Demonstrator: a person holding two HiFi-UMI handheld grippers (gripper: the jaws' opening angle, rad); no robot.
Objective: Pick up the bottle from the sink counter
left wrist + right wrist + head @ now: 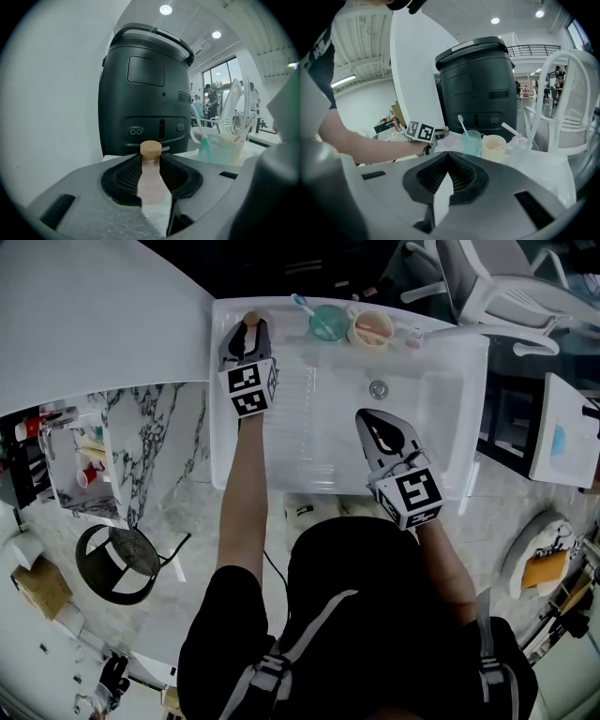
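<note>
Pink bottle (151, 186) within left claw (151, 158)

Only the bottle's (151, 183) cap and pink neck show, and the left gripper (151, 160) hides its base.

- Head view: above the person, facing steeply down onto the white rectangular sink counter (441, 427).
- Left gripper view: low over the counter, very near the pale pink bottle with a wooden cap (151, 180), facing the black barrel-shaped bin (145, 89).
- Right gripper view: farther back, facing the same bin.
- Shared by all three: translucent teal tumbler (328, 324), cream cup (371, 331).
</note>
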